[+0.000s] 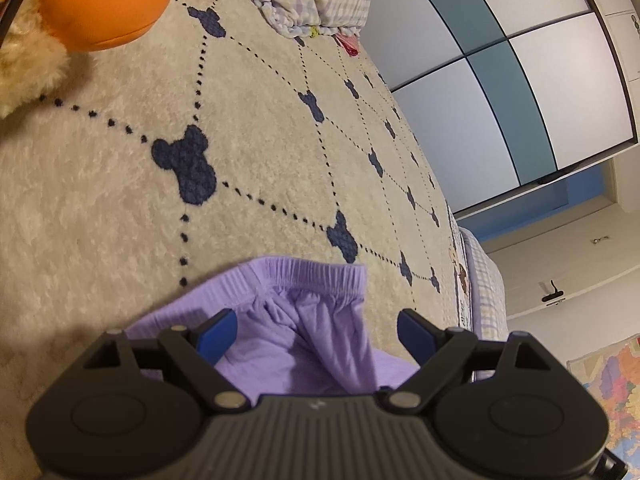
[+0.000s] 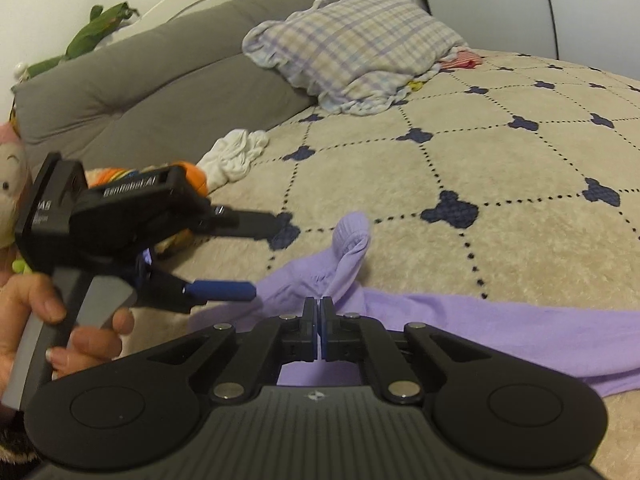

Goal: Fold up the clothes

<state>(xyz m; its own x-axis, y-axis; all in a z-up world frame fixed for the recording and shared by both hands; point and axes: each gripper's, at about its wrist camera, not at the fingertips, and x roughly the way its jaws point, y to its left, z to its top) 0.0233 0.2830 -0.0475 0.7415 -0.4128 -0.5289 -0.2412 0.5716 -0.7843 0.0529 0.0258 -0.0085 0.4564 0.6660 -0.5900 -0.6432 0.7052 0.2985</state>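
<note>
A lilac garment [image 1: 304, 360] with an elastic waistband [image 1: 312, 272] lies on the beige blanket [image 1: 260, 140] that has navy mouse-shaped motifs. My left gripper [image 1: 316, 320] hovers over the waistband end, open, its blue pads apart with nothing pinched. In the right wrist view the same left gripper [image 2: 268, 258] comes in from the left, held by a hand [image 2: 36, 312]. My right gripper [image 2: 319, 320] is shut on a fold of the lilac garment [image 2: 460, 320], and a bunched part of the cloth [image 2: 352, 240] stands up just beyond the pads.
A checked pillow [image 2: 352, 48] lies at the head of the bed against a grey padded headboard [image 2: 140, 92]. A crumpled white cloth [image 2: 236, 156] and an orange plush toy [image 1: 104, 0] lie to the left. The bed's edge and a wardrobe [image 1: 500, 100] are on the right.
</note>
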